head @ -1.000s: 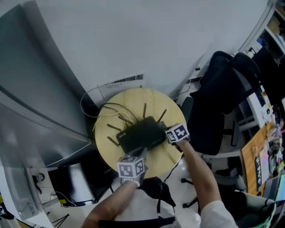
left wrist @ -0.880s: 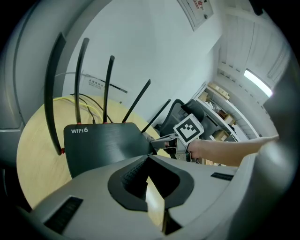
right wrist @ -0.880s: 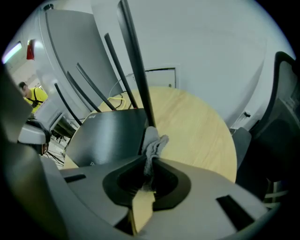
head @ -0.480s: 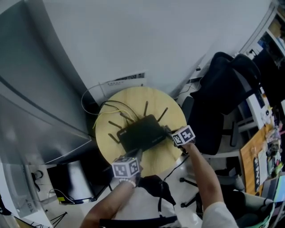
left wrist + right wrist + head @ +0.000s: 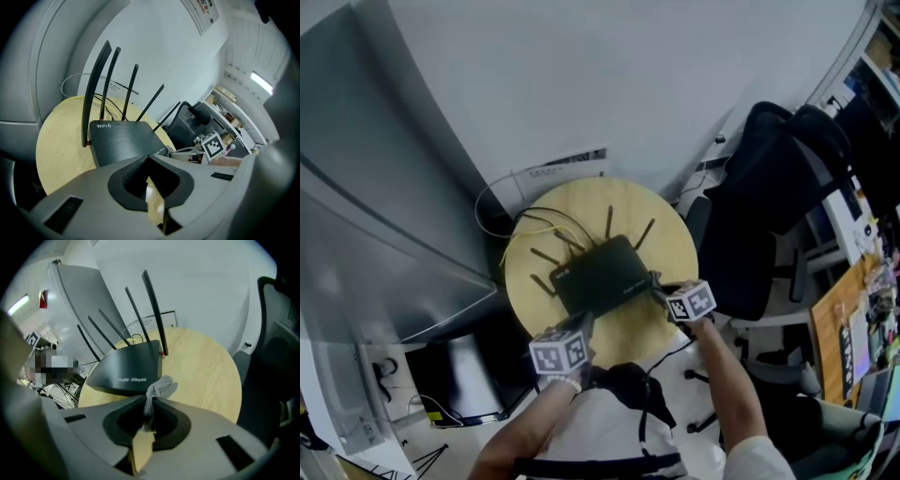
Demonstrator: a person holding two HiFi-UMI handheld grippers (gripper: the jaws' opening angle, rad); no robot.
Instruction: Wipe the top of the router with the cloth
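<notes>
Head view: a black router (image 5: 602, 275) lies near the middle of a round wooden tabletop (image 5: 667, 242). Its antennas (image 5: 607, 225) rise along the far edge, and a yellow cable (image 5: 528, 234) loops off behind it toward the wall. The person's two arms reach in from the near side, and each tool's marker cube shows at the near rim, left (image 5: 561, 352) and right (image 5: 692, 301), flanking the router's near edge. A black chair (image 5: 769, 187) stands just right of the tabletop. Left hand-held gripper (image 5: 149, 157): the jaws are pressed together with nothing between them, and the tips sit low over the wood, just short of the router's near edge. The flat lid, marked "WIFI6" at one corner, fills the middle of the left gripper view, with the antennas standing beyond it and the other tool's cube visible past the right corner. Right hand-held gripper (image 5: 150, 401): the jaws are pinched on a small grey cloth (image 5: 161, 386), which bunches out past the tips. The cloth sits low at the router's front edge, beside the printed brand strip and off the lid. Whether it touches the casing cannot be told. In the right gripper view the router's top slopes away toward the antennas, with bare wood to its right.
</notes>
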